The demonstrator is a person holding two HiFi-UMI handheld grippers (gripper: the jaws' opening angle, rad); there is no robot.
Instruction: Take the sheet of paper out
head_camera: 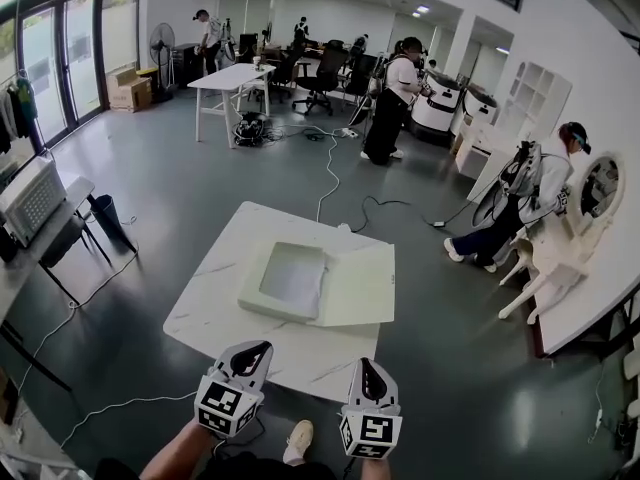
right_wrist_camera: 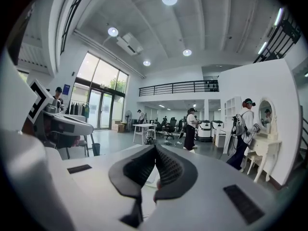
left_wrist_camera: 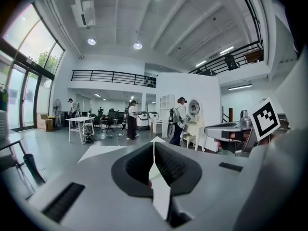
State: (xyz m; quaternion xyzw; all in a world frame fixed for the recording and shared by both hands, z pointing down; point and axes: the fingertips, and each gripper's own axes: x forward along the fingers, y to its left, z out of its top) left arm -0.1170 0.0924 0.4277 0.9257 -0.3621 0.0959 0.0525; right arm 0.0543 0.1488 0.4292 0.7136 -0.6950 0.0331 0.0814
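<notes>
So the sheet we're after looks like the pale rectangle lying flat inside the shallow open box in the middle of the desk. That's our guess; it's hard to tell paper from box bottom at this angle. The box's flap is folded out flat to the right.

The key thing is that the sheet lies straight ahead of us and lower down, well apart from both grippers, which hang around the desk's near edge. The left gripper lines up with the box, so it's probably the nearer one. The right gripper points more at the flap. The sheet looks nearly square, maybe slightly longer running away from us.

Both sets of jaws are pressed together with nothing between them, so we'd have to spread them before pinching an edge.
</notes>
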